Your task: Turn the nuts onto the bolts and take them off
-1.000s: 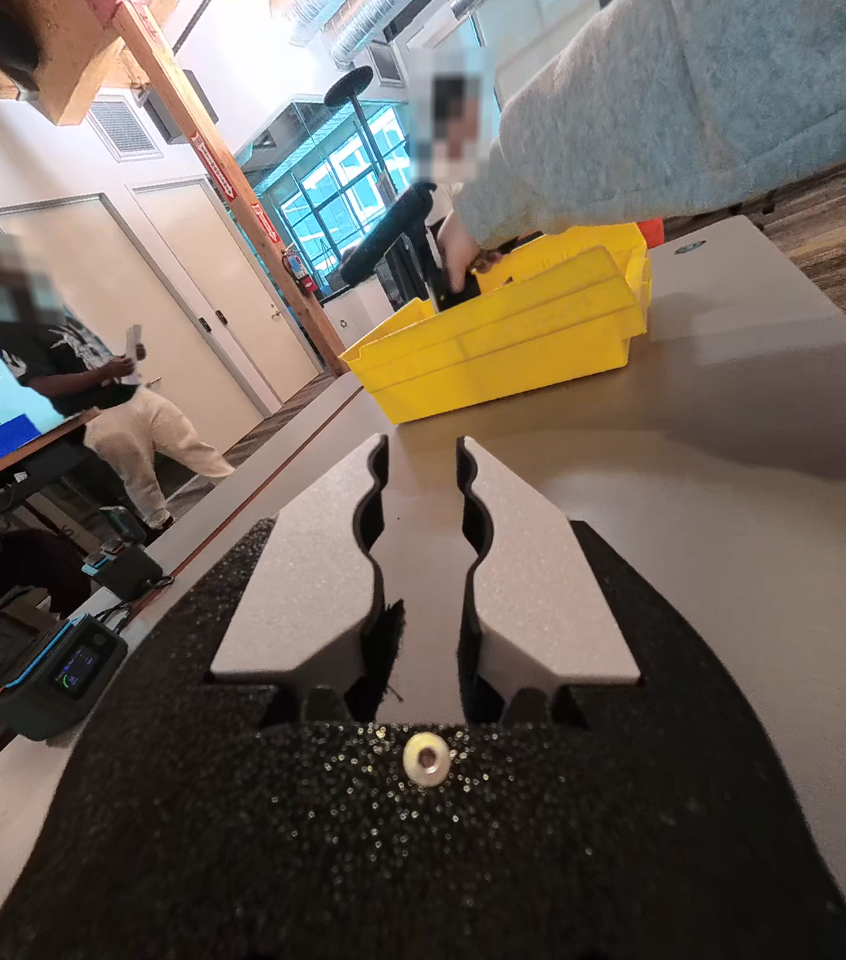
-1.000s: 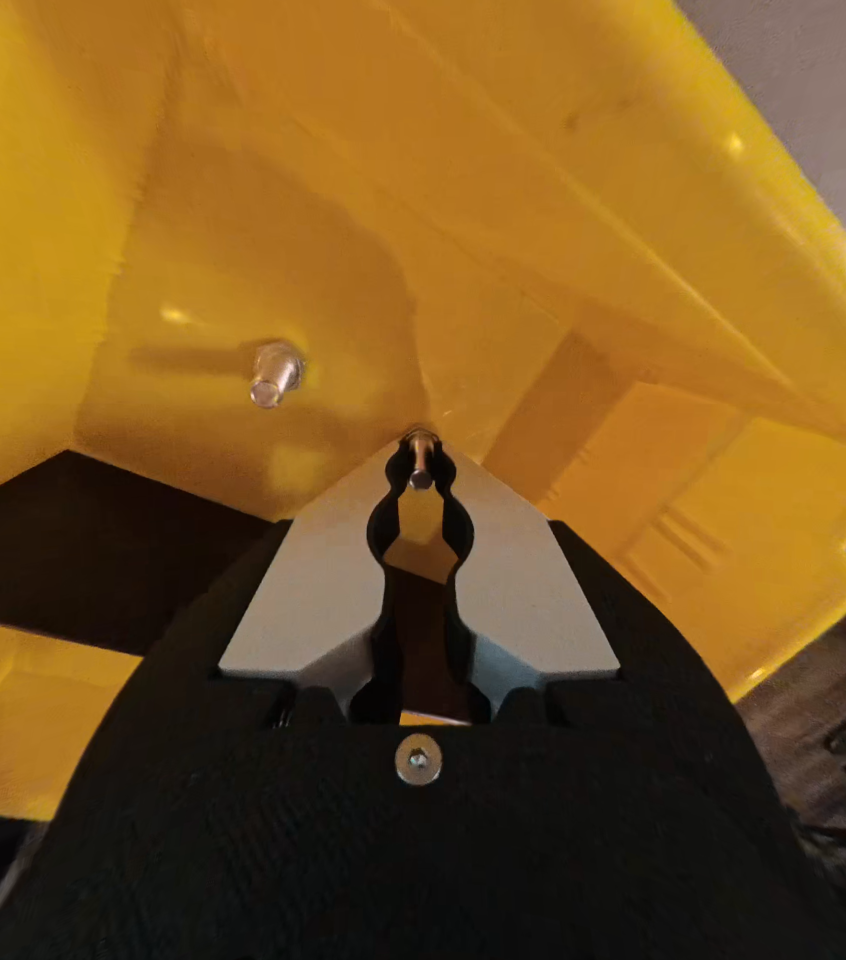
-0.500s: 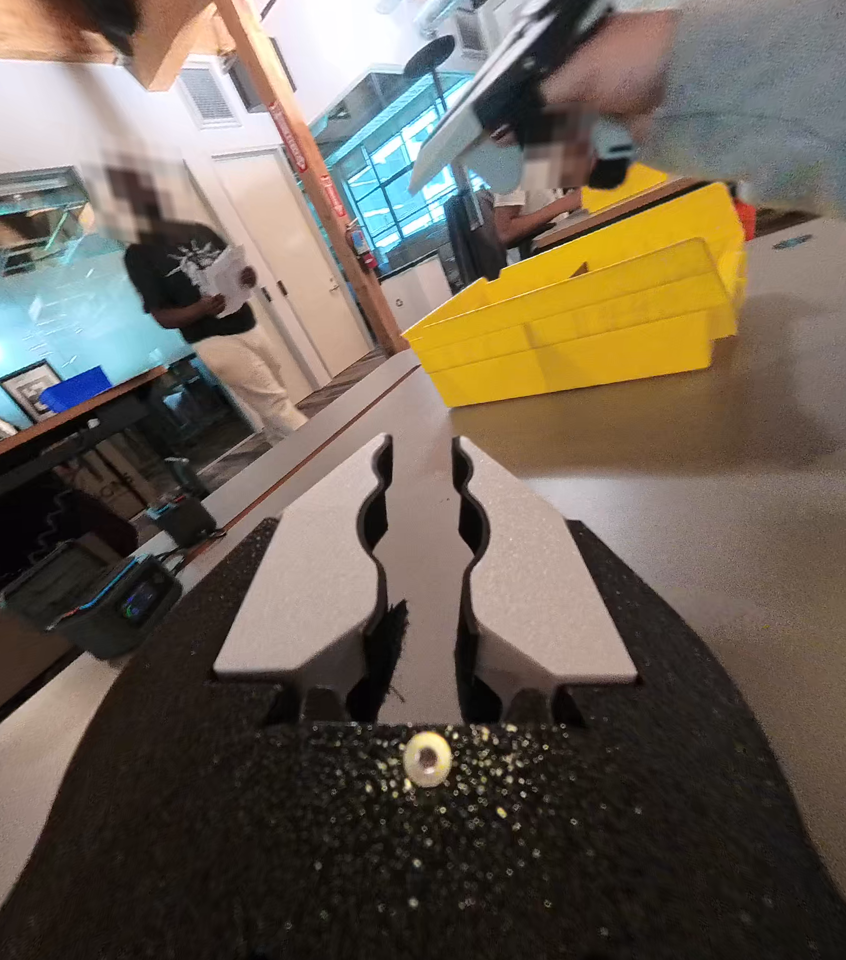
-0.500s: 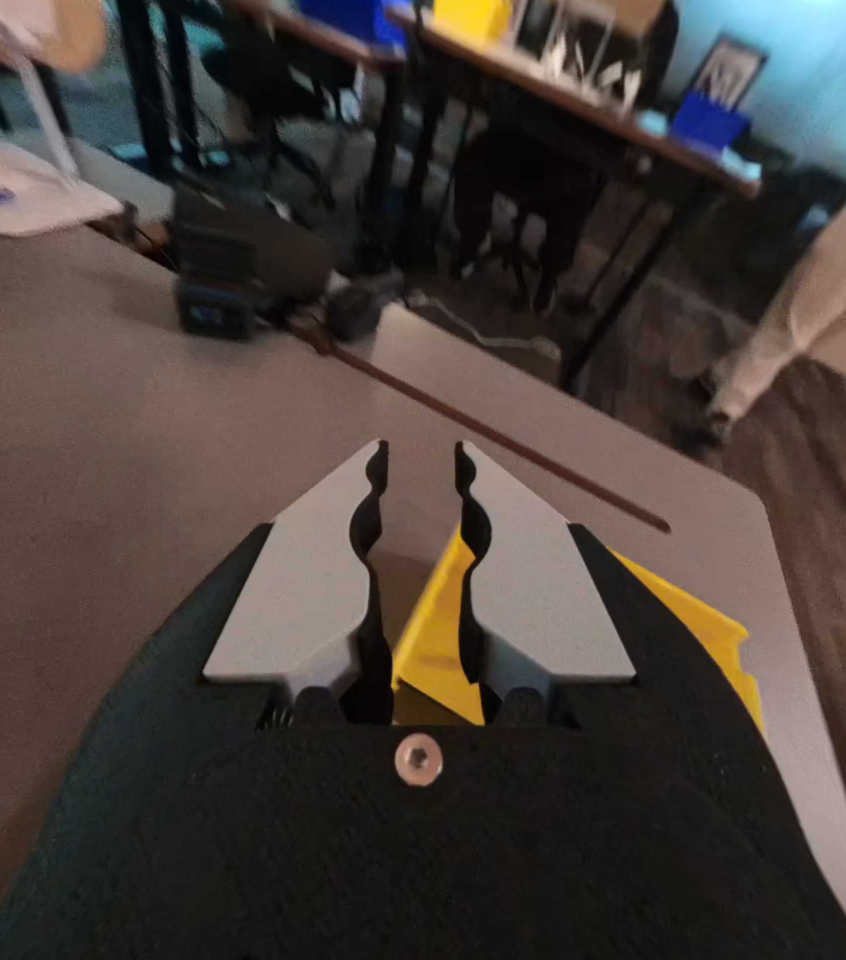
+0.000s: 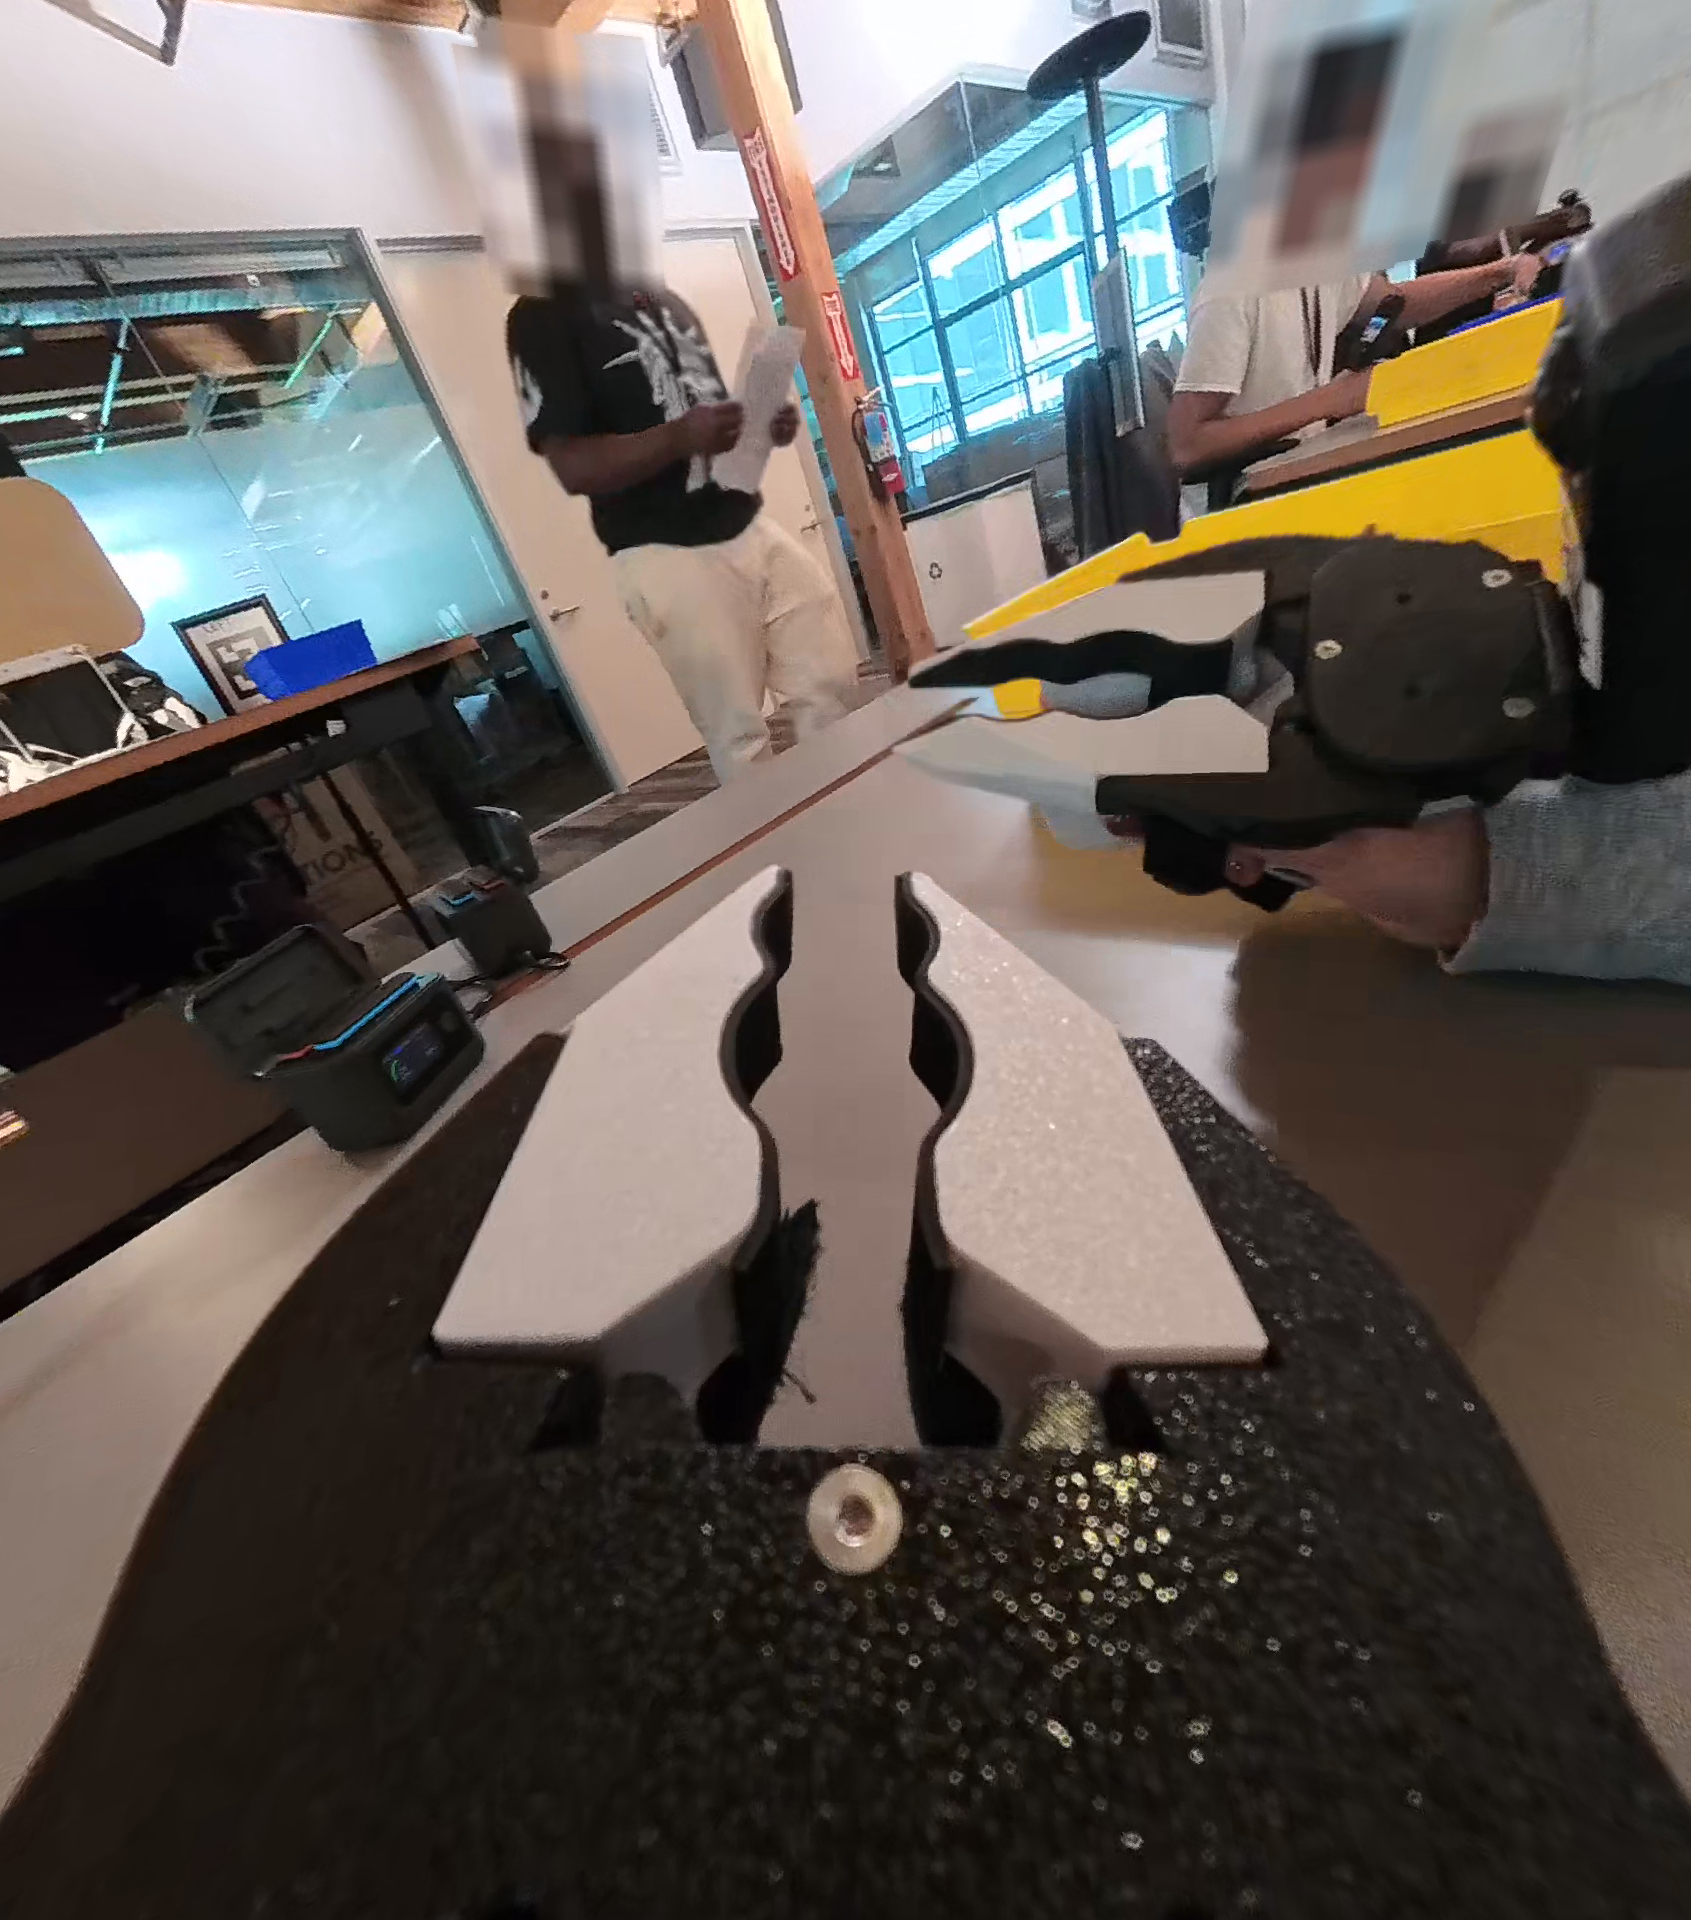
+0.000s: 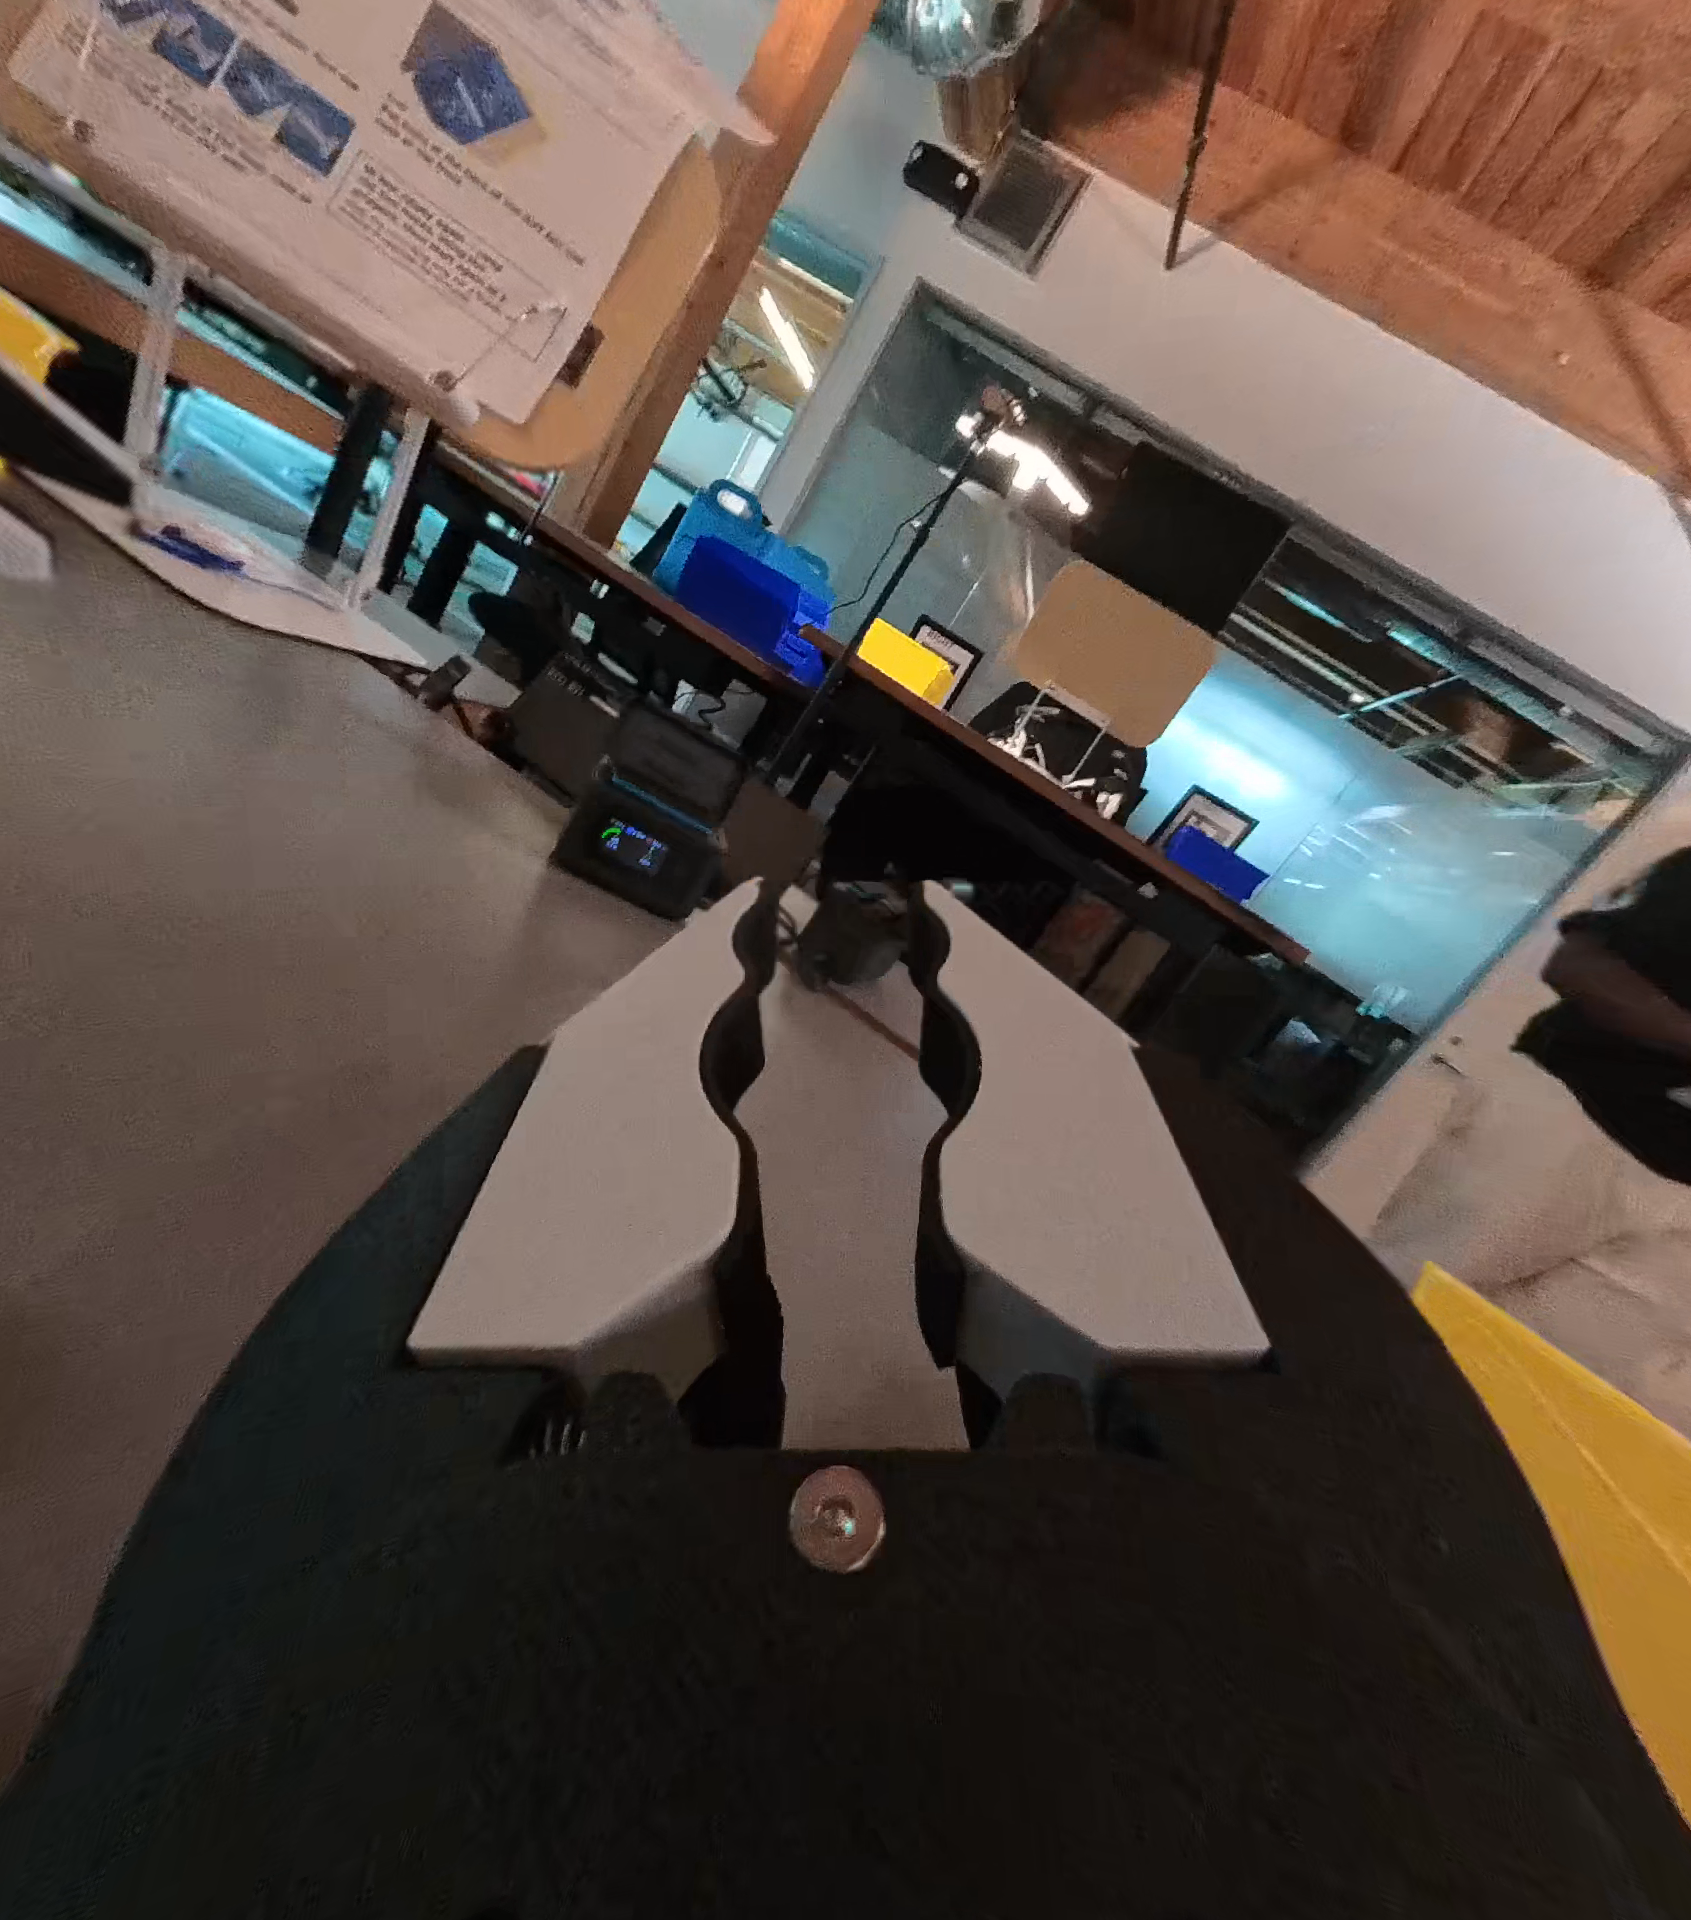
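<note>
While my left gripper lies low over the grey table, its grey fingers stand apart with only bare tabletop between them. To its right my right gripper hovers, turned on its side, jaws likewise parted and holding nothing. Behind it, toward the table's far edge, sits the yellow bin; its corner also shows at lower right beside my right gripper. No nut or bolt is visible.

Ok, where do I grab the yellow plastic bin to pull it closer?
On the yellow plastic bin, probably the thin top rim, coming from above with the open right gripper straddling the wall; its wide body offers nothing narrow enough.
</note>
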Motion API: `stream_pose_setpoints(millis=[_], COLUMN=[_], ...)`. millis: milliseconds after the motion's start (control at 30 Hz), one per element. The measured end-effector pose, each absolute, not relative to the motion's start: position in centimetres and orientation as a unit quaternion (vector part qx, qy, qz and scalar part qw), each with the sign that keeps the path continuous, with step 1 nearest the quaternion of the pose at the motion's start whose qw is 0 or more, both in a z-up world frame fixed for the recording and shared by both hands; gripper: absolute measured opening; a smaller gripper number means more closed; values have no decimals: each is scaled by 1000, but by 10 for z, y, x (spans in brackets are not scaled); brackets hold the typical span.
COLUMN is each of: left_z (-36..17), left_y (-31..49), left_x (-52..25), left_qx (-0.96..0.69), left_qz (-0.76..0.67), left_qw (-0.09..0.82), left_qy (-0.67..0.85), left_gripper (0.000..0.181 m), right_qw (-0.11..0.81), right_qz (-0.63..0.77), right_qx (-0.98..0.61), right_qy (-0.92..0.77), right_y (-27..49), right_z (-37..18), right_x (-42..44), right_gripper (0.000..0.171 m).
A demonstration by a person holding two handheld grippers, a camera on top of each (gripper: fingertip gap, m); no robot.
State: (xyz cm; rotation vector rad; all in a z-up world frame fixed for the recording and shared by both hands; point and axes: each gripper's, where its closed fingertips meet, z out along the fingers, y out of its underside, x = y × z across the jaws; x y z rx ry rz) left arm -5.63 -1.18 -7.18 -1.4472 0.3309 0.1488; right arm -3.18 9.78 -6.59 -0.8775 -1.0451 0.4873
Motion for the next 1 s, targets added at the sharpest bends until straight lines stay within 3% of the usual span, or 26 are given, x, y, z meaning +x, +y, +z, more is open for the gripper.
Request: stream_pose_setpoints(millis=[233, 433, 467, 567, 667, 800, 1000], left_z=[-45, 15, 18, -12, -24, -41, -146], left_y=[-34, -140, -161, -204, -227, -257, -266], left_x=[-81, -153, -174, -235, -259, -291, -293], left_qx=[-656, -623, -624, -680, -696, -740, -880], left_qz=[69, 112, 118, 90, 58, 92, 6], left_qw=[750, 763, 753, 658, 629, 563, 307], left_qy=[58, -130, -173, -310, -343, -355, -364], left_gripper=[22, 29, 36, 82, 74, 40, 47], right_qw=[745, 743, 742, 741, 739, 734, 727], right_qz=[233, 234, 233, 230, 231, 230, 228], right_qx=[-399, -408, -408, -411, -414, -420, -423], right_qy=[-481, -477, -478, -479, -478, -481, -490], right_y=[97, 100, 100, 101, 102, 103, 103], right_z=[-66, -68, -68, -69, -70, -72, -77], right_x=[-31, -30, -30, -31, -31, -32, -35], right_gripper=[24, 21, 21, 19, 18, 16, 14])
